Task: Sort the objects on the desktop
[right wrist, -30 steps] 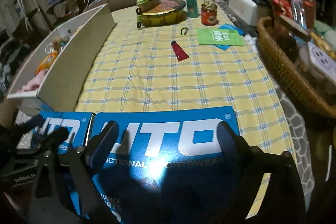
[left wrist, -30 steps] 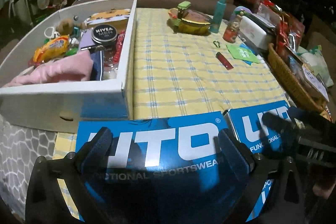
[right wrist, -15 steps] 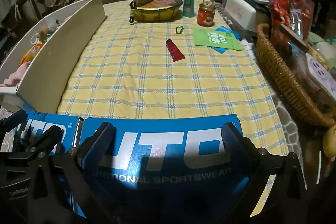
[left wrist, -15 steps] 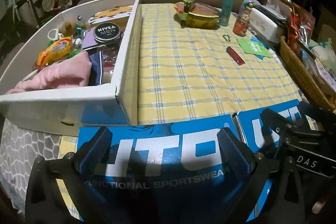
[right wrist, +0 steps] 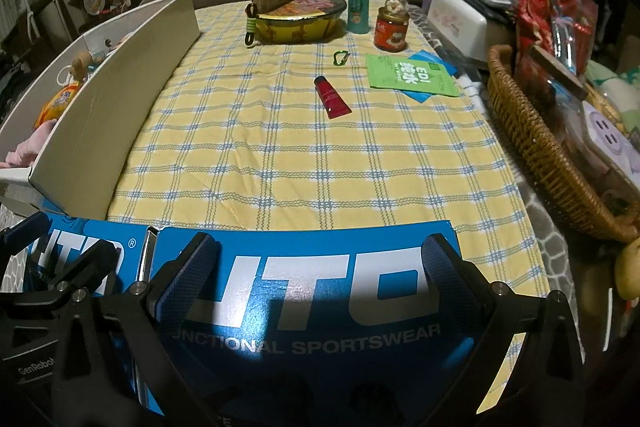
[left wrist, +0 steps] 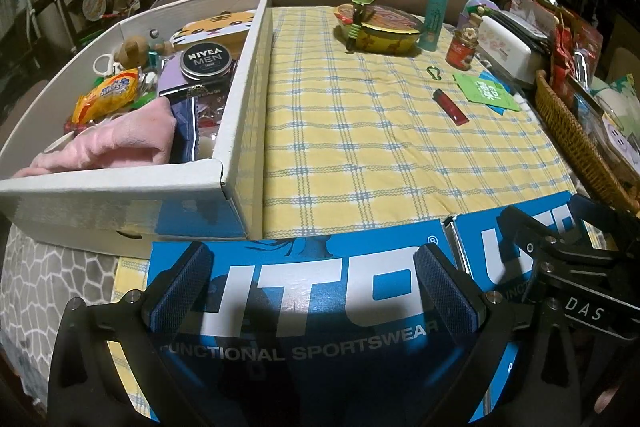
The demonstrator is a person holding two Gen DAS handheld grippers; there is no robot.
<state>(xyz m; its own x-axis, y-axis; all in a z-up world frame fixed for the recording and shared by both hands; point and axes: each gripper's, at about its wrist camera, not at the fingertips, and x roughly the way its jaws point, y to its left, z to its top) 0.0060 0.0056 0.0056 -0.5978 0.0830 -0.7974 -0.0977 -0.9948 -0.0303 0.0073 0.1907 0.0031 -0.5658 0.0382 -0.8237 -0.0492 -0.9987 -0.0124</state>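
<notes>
Both tongs had drawn back toward the near edge of the worktop (right wrist: 320, 163) since a second earlier. The left tongs (left wrist: 312, 287) and right tongs (right wrist: 316, 275) stood spread apart, empty, over the blue boxes (right wrist: 304, 291). The red tube (right wrist: 332, 97) lay unmoved mid-cloth, the white box (left wrist: 232, 131) at left.

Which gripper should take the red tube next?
Probably right. The red tube lies right of centre on the cloth, far from the white box; both the right gripper and left gripper are open.

Woven checked tablecloth (right wrist: 320, 155), matt; white cardboard box (left wrist: 236, 123), smooth; wicker basket (right wrist: 536, 147), rough; glossy printed blue boxes (right wrist: 304, 287), lower frame; fuzzy pink cloth (left wrist: 116, 143).
</notes>
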